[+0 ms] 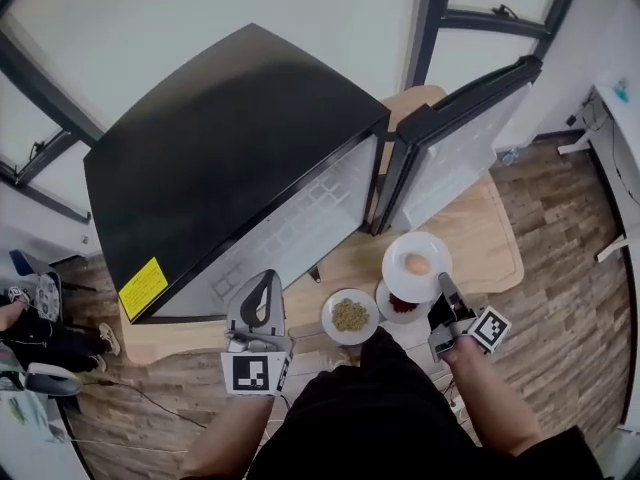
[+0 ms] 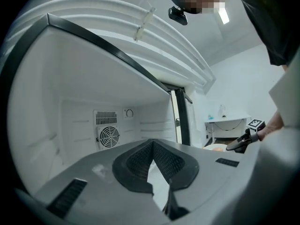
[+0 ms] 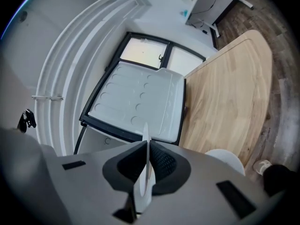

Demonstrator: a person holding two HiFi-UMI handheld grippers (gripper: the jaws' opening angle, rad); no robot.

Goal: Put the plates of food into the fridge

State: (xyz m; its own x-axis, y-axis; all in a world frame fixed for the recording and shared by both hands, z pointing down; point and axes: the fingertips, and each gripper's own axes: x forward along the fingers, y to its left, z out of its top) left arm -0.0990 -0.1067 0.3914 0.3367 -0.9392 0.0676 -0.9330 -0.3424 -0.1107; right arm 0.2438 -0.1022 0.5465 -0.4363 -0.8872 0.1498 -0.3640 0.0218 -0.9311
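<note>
A white plate with an egg (image 1: 417,265) hangs over the wooden table, and my right gripper (image 1: 444,288) is shut on its near rim. In the right gripper view the plate's thin edge (image 3: 144,172) sits upright between the pads. Under it on the table lie a plate of red food (image 1: 401,305) and a plate of greenish-yellow food (image 1: 350,315). My left gripper (image 1: 264,278) is shut and holds nothing, in front of the open black fridge (image 1: 230,148). The left gripper view looks into the fridge's bare white inside, with a fan (image 2: 108,136) on the back wall.
The fridge door (image 1: 455,138) stands open to the right, its white inner side (image 3: 140,102) facing my right gripper. The wooden table (image 1: 480,238) stretches right of the door. A white desk (image 1: 615,118) stands far right, and clutter lies on the floor at left.
</note>
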